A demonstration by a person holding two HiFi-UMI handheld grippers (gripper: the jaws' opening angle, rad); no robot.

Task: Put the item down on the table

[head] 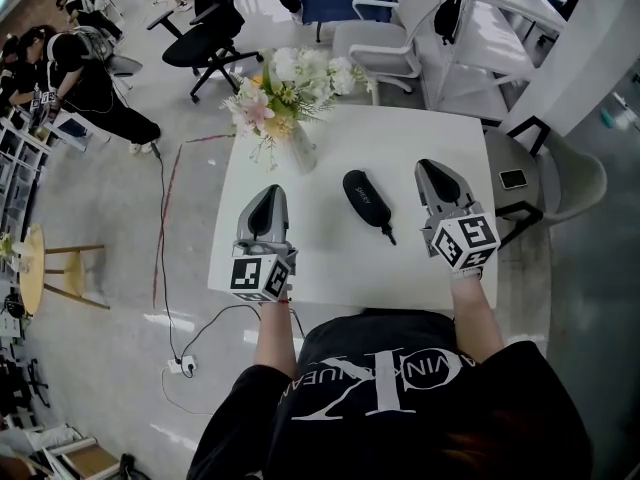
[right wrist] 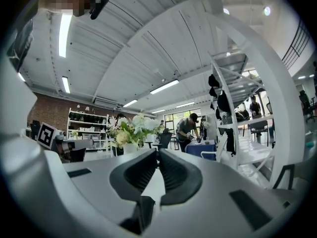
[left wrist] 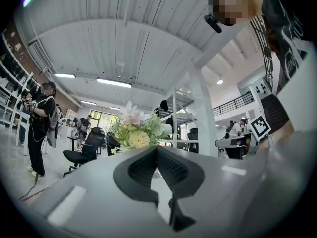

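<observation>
We saw the white bench (head: 400,133) fill the middle of the head view, its near edge running across just above the person's black T-shirt (head: 400,398) at the bottom of the frame. A black office chair (head: 215,43) stood on the floor at the upper left, and a white chair (head: 385,43) stood beyond the bench's far edge.

A bouquet of white, pink and yellow flowers (head: 285,88) rose from a glass vase (head: 298,150) on the bench's upper left part.

The left hand-held gripper (head: 270,194) lay at the lower left of the bench and the right hand-held gripper (head: 433,168) at its right side, both pointing up the frame. In each gripper view we found the ribbed pads clenched together with nothing between them. We could not tell whether either tool touched the bench top.

The black pouch (head: 367,199) lay flat on the bench in the centre of the frame, slanted from upper left to lower right, between the two tools and apart from both, just below and right of the vase.

A smartphone (head: 513,179) rested on a grey side table (head: 505,153) at the bench's right edge.
</observation>
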